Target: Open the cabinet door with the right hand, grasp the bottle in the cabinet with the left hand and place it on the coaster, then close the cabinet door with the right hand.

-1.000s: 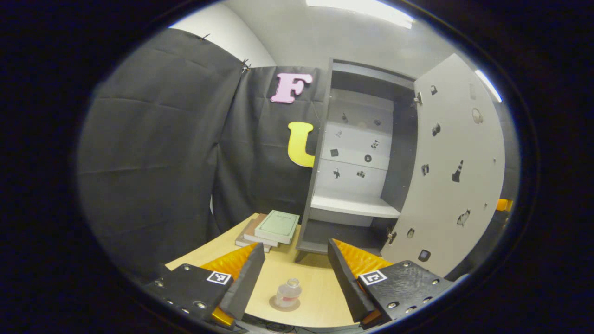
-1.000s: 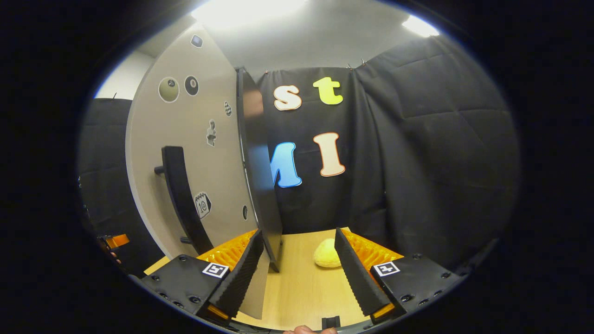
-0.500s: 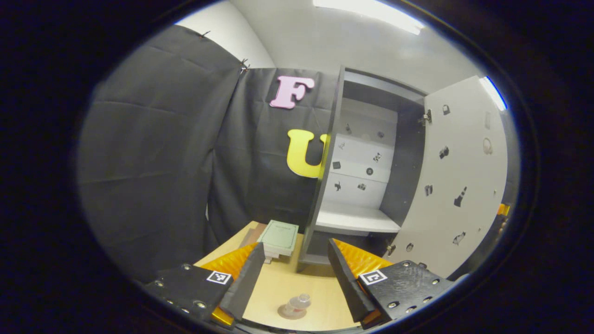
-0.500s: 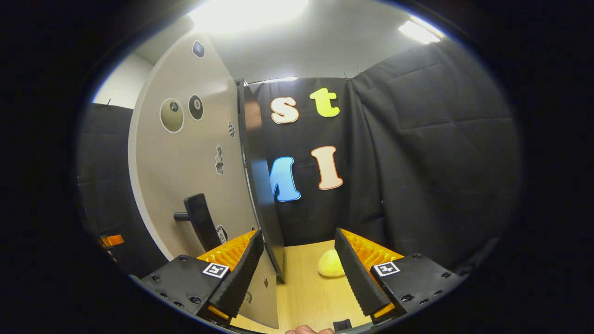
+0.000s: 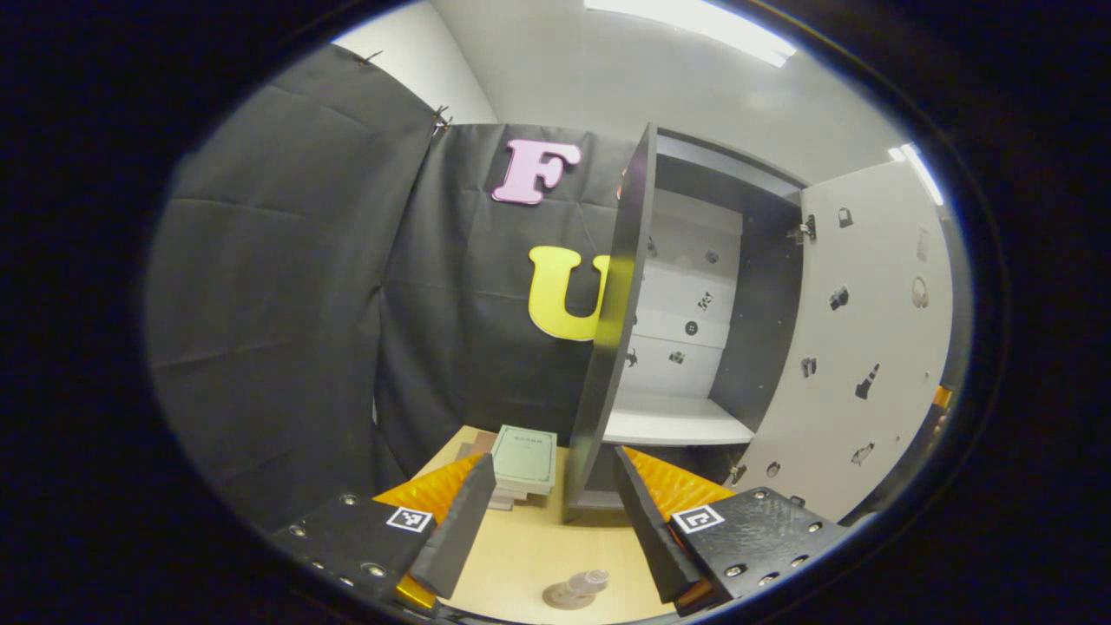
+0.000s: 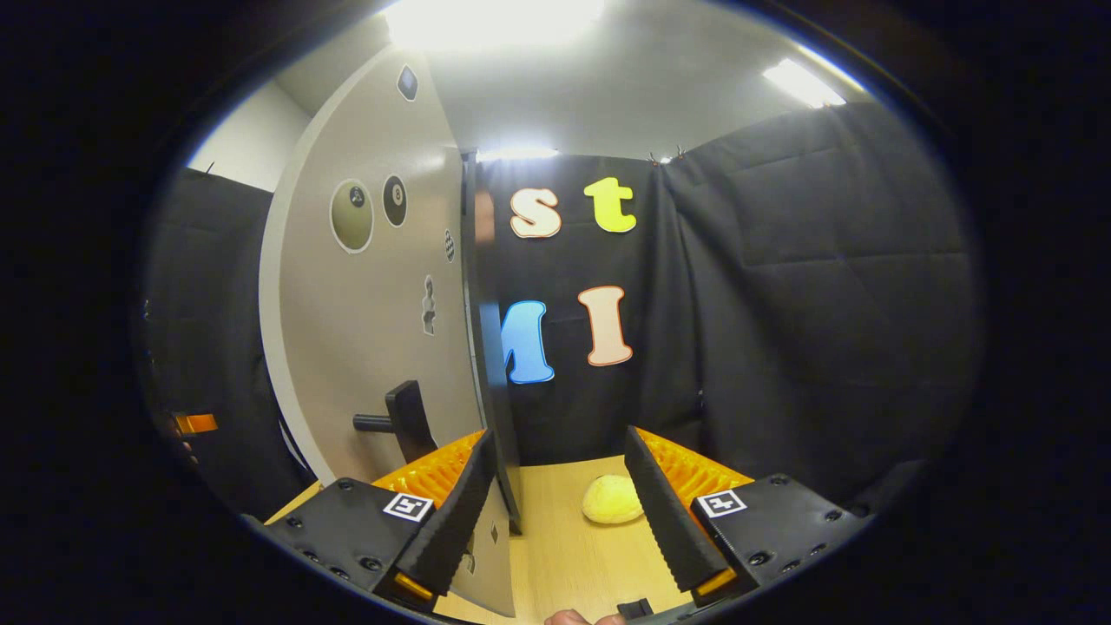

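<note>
Your left gripper (image 5: 553,521), fingers spread wide and empty, has drawn back; the bottle (image 5: 586,582) sits on the coaster (image 5: 560,597) at bottom centre. Your right gripper (image 6: 560,512), also wide, faces the cabinet door (image 6: 364,330) still to close.

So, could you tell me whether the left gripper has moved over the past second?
Yes: the left gripper drew back and left, since the bottle sank toward the view's bottom.

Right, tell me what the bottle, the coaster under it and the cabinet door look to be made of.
Bottle: clear and see-through, so glass or plastic; which one can't be told. Coaster: a flat, dull tan disc, possibly cork or wood. Cabinet door: a smooth, matt, off-white flat panel with small stickers and a dark edge, probably laminated board.
</note>
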The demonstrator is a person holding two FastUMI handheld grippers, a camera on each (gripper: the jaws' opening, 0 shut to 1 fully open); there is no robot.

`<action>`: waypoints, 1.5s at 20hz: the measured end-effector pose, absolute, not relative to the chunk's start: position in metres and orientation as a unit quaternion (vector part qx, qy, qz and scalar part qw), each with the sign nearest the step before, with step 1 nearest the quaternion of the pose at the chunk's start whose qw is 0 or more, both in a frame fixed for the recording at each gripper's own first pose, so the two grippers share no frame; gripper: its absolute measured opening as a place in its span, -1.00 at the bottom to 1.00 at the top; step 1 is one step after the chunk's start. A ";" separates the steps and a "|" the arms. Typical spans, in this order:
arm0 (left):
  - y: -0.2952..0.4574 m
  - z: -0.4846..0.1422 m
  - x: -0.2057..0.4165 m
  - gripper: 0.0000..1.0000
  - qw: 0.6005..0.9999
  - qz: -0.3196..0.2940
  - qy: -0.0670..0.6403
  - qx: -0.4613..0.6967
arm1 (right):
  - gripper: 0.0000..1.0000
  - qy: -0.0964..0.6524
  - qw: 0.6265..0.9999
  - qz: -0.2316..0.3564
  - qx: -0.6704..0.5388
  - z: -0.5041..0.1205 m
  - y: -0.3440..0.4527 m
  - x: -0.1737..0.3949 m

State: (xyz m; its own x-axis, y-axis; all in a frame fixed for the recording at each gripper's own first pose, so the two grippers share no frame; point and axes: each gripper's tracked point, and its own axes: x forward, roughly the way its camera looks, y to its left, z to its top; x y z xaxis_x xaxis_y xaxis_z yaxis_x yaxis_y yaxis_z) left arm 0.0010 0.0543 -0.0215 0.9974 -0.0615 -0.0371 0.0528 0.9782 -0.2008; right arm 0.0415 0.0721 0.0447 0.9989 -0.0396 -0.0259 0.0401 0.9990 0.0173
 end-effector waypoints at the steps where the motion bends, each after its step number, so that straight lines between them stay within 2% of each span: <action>1: 0.057 -0.024 0.003 0.65 0.994 -0.032 0.023 -0.099 | 0.75 0.011 1.000 -0.018 0.007 0.046 0.079 0.044; 2: 0.058 -0.025 0.006 0.63 0.994 -0.036 0.025 -0.100 | 0.90 0.013 1.000 -0.014 0.008 0.044 0.088 0.047; 6: 0.070 -0.030 0.017 0.65 0.993 -0.049 0.031 -0.104 | 0.89 0.024 0.999 0.014 0.027 0.036 0.141 0.025; 9: 0.082 -0.029 0.023 0.69 0.994 -0.051 0.030 -0.093 | 0.89 0.024 0.999 0.030 0.024 0.038 0.170 0.034; 14: 0.112 -0.035 0.036 0.65 0.996 -0.040 0.040 -0.065 | 0.89 0.015 0.999 0.038 0.018 0.034 0.221 0.040; 16: 0.119 -0.034 0.041 0.69 0.997 -0.043 0.041 -0.057 | 0.89 0.011 0.998 0.048 0.028 0.030 0.243 0.047; 19: 0.129 -0.032 0.047 0.65 0.997 -0.049 0.040 -0.043 | 0.90 0.007 0.996 0.075 0.040 0.028 0.278 0.061; 20: 0.130 -0.032 0.048 0.65 0.997 -0.051 0.040 -0.042 | 0.77 0.007 0.996 0.083 0.041 0.026 0.291 0.066; 21: 0.130 -0.033 0.048 0.65 0.997 -0.054 0.039 -0.042 | 1.00 0.011 0.995 0.088 0.039 0.024 0.303 0.071; 23: 0.132 -0.033 0.048 0.65 0.997 -0.057 0.038 -0.045 | 0.77 0.012 0.995 0.098 0.032 0.021 0.324 0.080; 24: 0.133 -0.031 0.048 0.65 0.997 -0.058 0.034 -0.047 | 0.92 0.015 0.994 0.104 0.028 0.019 0.326 0.083; 30: 0.127 -0.035 0.047 0.65 0.996 -0.061 0.031 -0.061 | 0.95 0.039 0.992 0.117 0.034 0.006 0.335 0.098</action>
State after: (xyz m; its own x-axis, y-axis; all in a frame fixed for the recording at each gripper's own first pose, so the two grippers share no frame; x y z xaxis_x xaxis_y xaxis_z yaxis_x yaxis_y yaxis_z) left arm 0.0466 0.1266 -0.0353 0.9906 -0.1261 -0.0538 0.1186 0.9850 -0.1250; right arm 0.0980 0.3351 0.0059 0.9697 0.2341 -0.0699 -0.2287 0.9705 0.0767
